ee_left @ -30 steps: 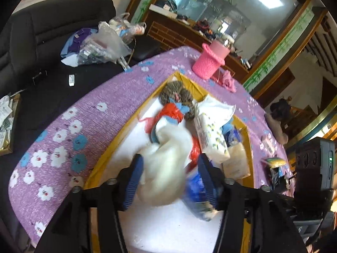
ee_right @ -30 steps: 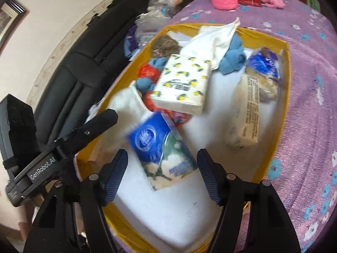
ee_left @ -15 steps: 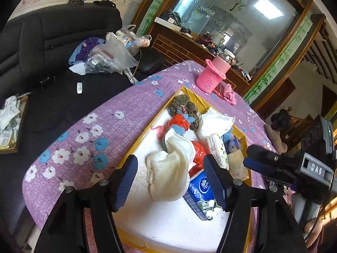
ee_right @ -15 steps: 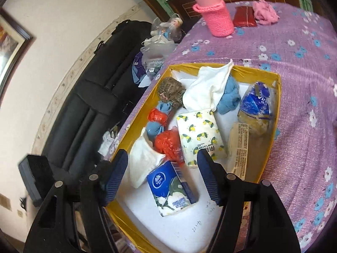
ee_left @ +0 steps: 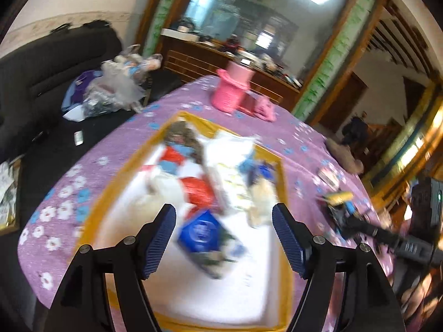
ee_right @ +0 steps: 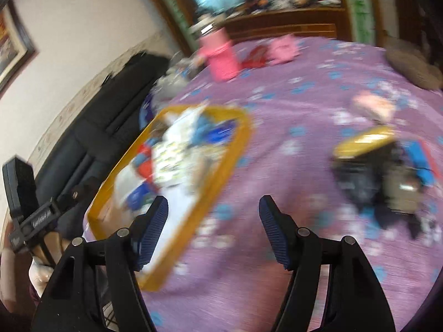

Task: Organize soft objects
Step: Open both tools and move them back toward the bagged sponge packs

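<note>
Soft things lie in a heap inside the yellow tray (ee_left: 285, 193) on the purple flowered tablecloth (ee_left: 116, 144). In the heap are a white cloth (ee_left: 163, 185), a red bag (ee_left: 198, 191), a blue tissue pack (ee_left: 200, 231) and a white pack with little yellow spots (ee_left: 229, 179) (the pictures are blurry, so the small bits are hard to make out).

Above the near end of the tray hangs the left gripper (ee_left: 224, 238). Its jaws are opening and nothing is pinched between them; the blue tissue pack lies in the tray below the gap.

The right gripper (ee_right: 213, 232) is over the tablecloth, just beside the tray's right edge. Its jaws are spread apart and hold nothing.

A second little pile (ee_right: 382, 171), dark with a yellow piece and a blue piece, sits on the cloth well apart from the tray. At the far side of the table stand a pink knitted cup cover (ee_left: 234, 91) and a small pink cloth (ee_right: 283, 48).
</note>
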`<state>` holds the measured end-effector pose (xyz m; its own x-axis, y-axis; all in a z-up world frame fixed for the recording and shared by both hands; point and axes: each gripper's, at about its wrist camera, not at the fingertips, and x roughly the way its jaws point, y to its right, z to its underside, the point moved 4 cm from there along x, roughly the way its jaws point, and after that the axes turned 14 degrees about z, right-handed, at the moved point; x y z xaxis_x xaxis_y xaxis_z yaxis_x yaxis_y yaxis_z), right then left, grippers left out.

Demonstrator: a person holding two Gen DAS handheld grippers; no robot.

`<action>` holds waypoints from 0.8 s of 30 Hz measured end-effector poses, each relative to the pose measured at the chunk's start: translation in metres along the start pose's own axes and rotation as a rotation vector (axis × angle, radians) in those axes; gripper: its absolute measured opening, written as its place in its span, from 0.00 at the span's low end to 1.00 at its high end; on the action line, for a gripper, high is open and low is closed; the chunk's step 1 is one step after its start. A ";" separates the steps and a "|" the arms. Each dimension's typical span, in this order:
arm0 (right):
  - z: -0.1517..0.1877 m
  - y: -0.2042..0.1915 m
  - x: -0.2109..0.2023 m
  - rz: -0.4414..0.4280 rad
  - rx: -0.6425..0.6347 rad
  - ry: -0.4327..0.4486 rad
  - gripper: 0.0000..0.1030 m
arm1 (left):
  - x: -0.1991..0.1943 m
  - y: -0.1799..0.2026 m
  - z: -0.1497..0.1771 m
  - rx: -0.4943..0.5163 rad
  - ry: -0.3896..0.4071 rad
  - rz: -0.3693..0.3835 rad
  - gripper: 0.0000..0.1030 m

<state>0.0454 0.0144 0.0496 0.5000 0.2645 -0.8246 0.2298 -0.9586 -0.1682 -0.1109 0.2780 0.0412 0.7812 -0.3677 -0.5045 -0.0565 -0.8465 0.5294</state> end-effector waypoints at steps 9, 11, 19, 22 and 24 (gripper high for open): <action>-0.020 0.146 -0.033 0.204 0.233 0.097 0.65 | 0.065 0.098 0.004 0.175 -0.188 0.103 0.75; -0.025 0.165 -0.030 0.219 0.260 0.103 0.65 | 0.087 0.120 0.000 0.215 -0.226 0.115 0.75; -0.045 0.213 0.003 0.333 0.307 0.027 0.65 | 0.204 0.204 -0.012 0.408 -0.354 0.172 0.73; -0.049 0.223 0.018 0.357 0.282 -0.024 0.65 | 0.248 0.216 -0.015 0.460 -0.400 0.149 0.68; -0.051 0.233 0.026 0.372 0.268 -0.055 0.65 | 0.271 0.219 -0.018 0.479 -0.426 0.136 0.65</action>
<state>0.1545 -0.1967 0.0165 0.4611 -0.1018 -0.8815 -0.1844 -0.9827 0.0171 0.0996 0.0002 0.0324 0.4387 -0.5208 -0.7323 -0.4854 -0.8231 0.2946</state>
